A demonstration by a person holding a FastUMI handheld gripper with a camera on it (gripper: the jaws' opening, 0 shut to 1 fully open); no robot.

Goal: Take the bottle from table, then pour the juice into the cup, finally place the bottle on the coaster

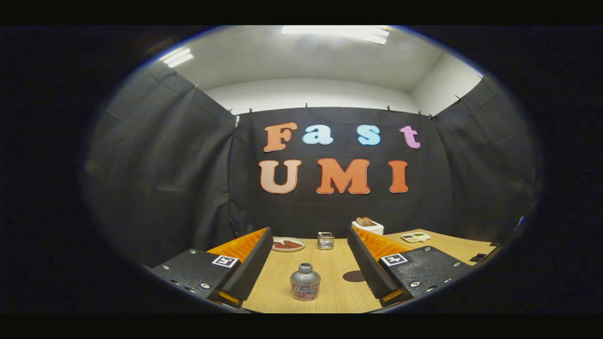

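A small grey bottle with a printed label stands upright on the wooden table, between my two fingers and untouched by either. My gripper is open, its fingers spread wide on either side of the bottle. A dark round coaster lies flat on the table just right of the bottle, close to the right finger. Beyond the bottle, near the table's far edge, stands a small clear glass cup.
A white plate with reddish food sits at the far edge, left of the cup. A white box with bread-like items stands behind the right finger. A small tray lies further right. Black cloth walls close the booth.
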